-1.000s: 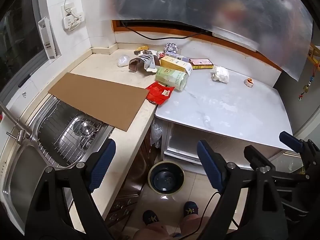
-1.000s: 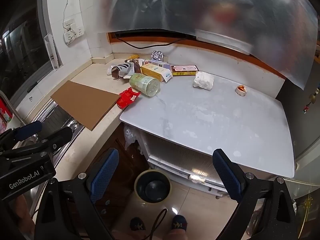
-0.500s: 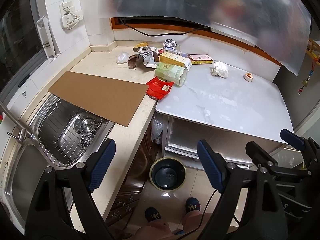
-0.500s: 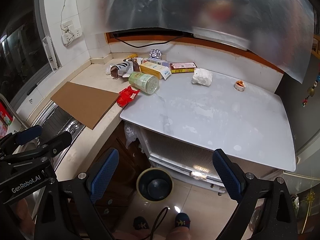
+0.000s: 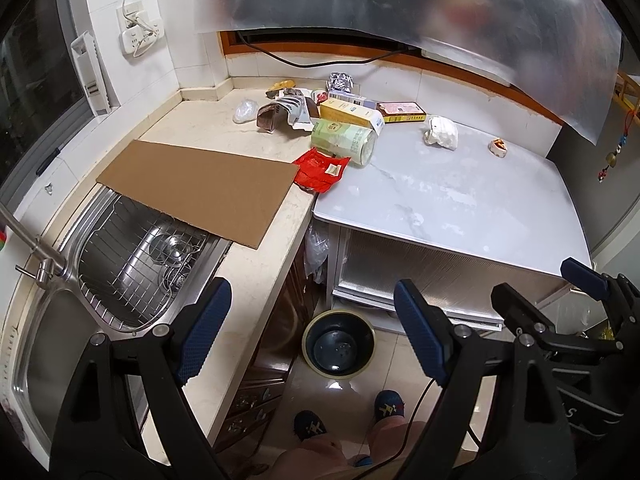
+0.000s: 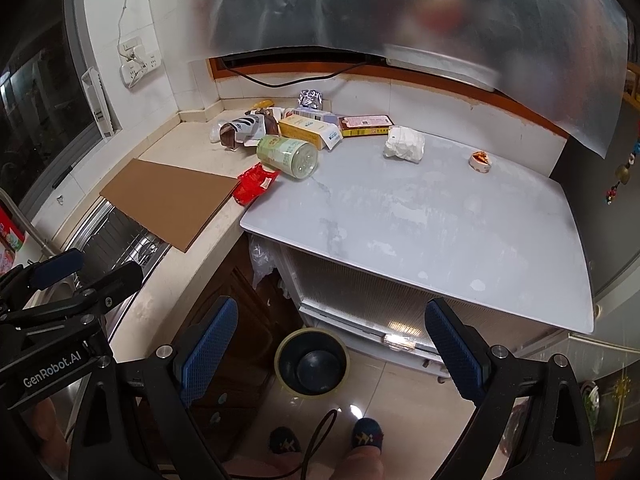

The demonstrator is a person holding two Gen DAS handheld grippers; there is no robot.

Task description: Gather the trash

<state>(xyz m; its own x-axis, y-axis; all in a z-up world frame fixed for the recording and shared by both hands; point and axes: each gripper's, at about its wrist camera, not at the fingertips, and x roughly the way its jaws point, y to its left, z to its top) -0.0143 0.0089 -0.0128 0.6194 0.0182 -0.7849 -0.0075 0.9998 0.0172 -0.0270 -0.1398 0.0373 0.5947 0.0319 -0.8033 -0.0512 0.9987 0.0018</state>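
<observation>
Left gripper (image 5: 308, 328) spread wide and empty, right gripper (image 6: 332, 352) likewise, both above the floor bin (image 5: 339, 345), trash far off: green can (image 6: 289, 157) on its side, red wrapper (image 6: 255, 182) just left of it, crumpled tissue (image 6: 405, 144) right on the white table (image 6: 440, 220)

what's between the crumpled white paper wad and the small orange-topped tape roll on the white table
Nothing: bare white tabletop separates the crumpled white paper wad from the small orange-topped tape roll, clearest in the right wrist view.

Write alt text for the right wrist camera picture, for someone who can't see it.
Open, empty right tongs hang above a dark round bin on the tiled floor, beside a white table. At the table's far left corner lies trash: a green jar on its side, a red wrapper, boxes, crumpled paper. The left tongs show at the left edge, open too.
</observation>
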